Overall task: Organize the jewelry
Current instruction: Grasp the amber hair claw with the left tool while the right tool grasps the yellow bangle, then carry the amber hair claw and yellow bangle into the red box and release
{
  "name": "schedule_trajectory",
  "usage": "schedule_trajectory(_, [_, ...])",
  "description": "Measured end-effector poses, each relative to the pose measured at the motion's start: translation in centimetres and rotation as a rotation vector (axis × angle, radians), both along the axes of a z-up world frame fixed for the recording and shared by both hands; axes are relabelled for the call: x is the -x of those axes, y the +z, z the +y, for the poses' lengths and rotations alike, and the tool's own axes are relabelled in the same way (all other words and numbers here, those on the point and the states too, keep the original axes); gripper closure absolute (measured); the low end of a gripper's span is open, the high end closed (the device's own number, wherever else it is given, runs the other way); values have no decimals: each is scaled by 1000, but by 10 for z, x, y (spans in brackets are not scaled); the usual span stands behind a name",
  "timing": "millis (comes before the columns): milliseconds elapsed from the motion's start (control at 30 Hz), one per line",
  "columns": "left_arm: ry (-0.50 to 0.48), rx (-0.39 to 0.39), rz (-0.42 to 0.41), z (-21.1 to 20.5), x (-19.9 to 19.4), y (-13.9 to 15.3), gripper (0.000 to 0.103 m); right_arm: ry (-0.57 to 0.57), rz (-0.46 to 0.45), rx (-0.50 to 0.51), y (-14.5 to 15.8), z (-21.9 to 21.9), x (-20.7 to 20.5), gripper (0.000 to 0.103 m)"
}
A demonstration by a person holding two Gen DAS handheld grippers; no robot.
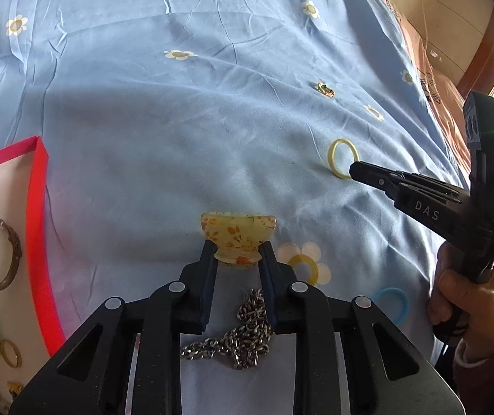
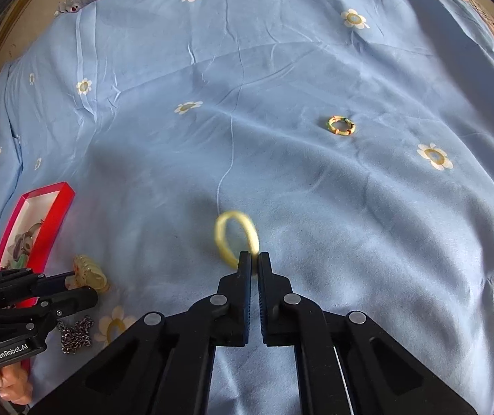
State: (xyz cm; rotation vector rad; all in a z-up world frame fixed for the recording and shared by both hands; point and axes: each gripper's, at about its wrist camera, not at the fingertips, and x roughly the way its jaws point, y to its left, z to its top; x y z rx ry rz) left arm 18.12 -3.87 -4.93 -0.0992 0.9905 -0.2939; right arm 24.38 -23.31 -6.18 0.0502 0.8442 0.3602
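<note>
My left gripper (image 1: 238, 247) is shut on a yellow flowered hair claw clip (image 1: 237, 236), held just above the blue sheet; the clip also shows in the right wrist view (image 2: 89, 273). My right gripper (image 2: 254, 259) is shut on a pale yellow ring-shaped band (image 2: 235, 235), which stands upright at its tips; the band also shows in the left wrist view (image 1: 342, 158). A silver chain (image 1: 238, 333) lies under my left gripper. A red-rimmed box (image 1: 39, 214) at the left holds bangles and hair ties.
A small multicoloured beaded ring (image 2: 341, 126) lies farther out on the flowered blue sheet (image 2: 212, 86). A blue hair tie (image 1: 394, 304) lies near the person's right hand. A pink cushion (image 1: 433, 79) lies at the far right.
</note>
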Motion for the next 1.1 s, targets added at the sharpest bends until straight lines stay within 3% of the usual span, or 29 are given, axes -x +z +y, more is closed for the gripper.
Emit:
schedule_trajectory(600, [92,70,-72,53,68,32,81,155,-22,-143,32,47,74,100])
schedule_trajectory(1100, [200,73,-104,103,119,40,81,290,6,-189,34,104,116,100])
